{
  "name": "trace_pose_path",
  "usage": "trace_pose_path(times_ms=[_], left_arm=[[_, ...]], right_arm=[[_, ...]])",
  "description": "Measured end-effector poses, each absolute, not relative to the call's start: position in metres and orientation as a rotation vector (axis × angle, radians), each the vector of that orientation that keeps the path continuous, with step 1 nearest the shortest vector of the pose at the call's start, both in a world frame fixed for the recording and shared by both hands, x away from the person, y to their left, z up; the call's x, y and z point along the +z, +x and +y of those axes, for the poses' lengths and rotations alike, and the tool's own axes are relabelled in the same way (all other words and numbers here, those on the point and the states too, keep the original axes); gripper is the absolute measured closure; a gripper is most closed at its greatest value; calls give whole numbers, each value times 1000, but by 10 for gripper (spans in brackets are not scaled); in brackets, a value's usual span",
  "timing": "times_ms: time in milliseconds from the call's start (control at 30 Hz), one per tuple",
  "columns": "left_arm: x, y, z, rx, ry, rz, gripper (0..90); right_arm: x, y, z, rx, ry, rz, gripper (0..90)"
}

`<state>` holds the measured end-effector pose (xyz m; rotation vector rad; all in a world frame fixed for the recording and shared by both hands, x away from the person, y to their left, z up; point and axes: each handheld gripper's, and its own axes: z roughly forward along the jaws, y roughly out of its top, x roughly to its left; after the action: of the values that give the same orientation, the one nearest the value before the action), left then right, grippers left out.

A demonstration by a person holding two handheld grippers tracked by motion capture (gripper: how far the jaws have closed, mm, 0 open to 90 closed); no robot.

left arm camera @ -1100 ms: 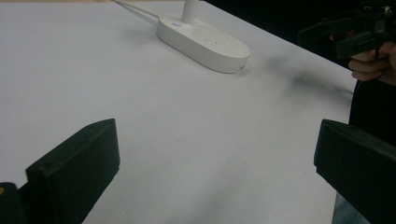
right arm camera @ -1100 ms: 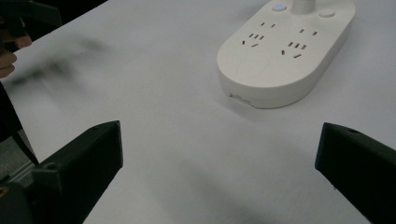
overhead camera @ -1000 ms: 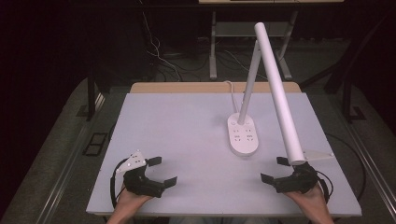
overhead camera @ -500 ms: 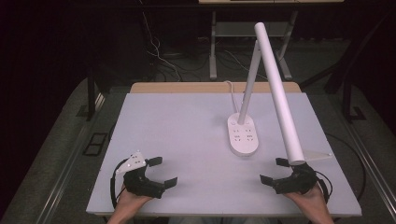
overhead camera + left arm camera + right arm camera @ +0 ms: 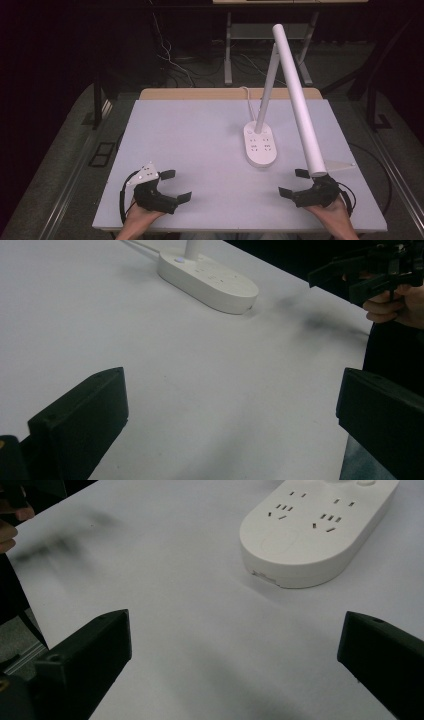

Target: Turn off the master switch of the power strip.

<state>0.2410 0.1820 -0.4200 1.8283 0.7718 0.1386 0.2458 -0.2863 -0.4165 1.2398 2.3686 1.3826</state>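
left gripper (image 5: pixel 176 186): jaws spread wide, empty, low over the table (image 5: pixel 200 135) near its front left edge | right gripper (image 5: pixel 293 183): jaws spread wide, empty, near the front right edge | lamp (image 5: pixel 260 146): base flat on table right of centre, stem upright, white tube head slanting down toward right gripper

lamp base (image 5: pixel 260 145) on table (image 5: pixel 200 140), right of centre; left tool (image 5: pixel 176 185) and right tool (image 5: pixel 294 182) near front edge.
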Motion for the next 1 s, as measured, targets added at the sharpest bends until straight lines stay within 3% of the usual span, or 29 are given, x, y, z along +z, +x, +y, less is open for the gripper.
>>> trace_pose_path(times_ms=[1000], left_arm=[[-395, 264, 171, 83, 1930, 738, 0]], right_arm=[[-417, 246, -285, 1377, 1221, 2376, 4]])
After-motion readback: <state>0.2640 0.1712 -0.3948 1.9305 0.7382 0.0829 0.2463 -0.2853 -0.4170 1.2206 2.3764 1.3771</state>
